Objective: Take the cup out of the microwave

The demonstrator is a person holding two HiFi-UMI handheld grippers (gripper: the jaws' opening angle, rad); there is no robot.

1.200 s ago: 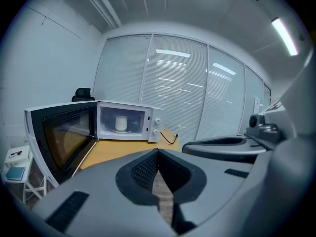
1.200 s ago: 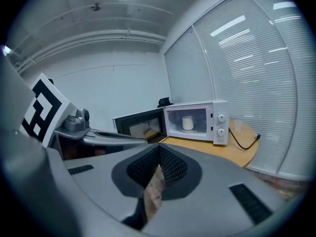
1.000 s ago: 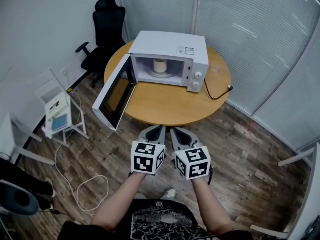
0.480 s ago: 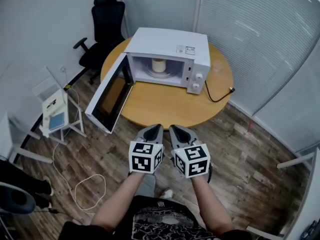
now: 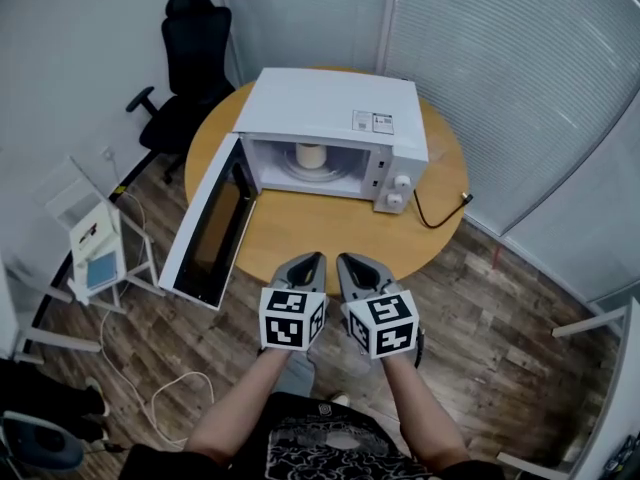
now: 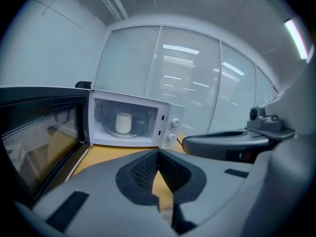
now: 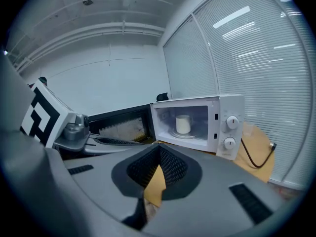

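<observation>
Cream-white, plain-walled and upright, the cup [image 5: 311,155] stands in the middle of the glass turntable [image 5: 322,171] inside the open microwave [image 5: 340,108]. From where we hold the tools, the oven lies at 12 o'clock, on the round wooden table [image 5: 320,230]. Its door [image 5: 205,230] hangs wide toward 9 o'clock and the knobs [image 5: 399,190] sit at 3 o'clock of the cavity. Left gripper [image 5: 311,259] and right gripper [image 5: 346,260] are side by side, short of the table edge and well apart from the cup. Both pairs of jaws are closed tip to tip with nothing between them, which each gripper view confirms (left gripper [image 6: 158,152], right gripper [image 7: 159,146]). We judge the cup to be ceramic or stiff plastic: rigid, light if empty, smooth-sided and so liable to slip under hard pads. Whether it holds liquid we cannot tell, nor can we make out a handle for certain. The best hold looks to be across the body at mid-height, the jaws opened wider than the wall and coming in level from 6 o'clock. It should stay upright on the way out. The cavity roof and the 9 o'clock door frame leave little room, so the lift off the turntable should be slight. The glass plate may shift or turn if the cup is dragged.
</observation>
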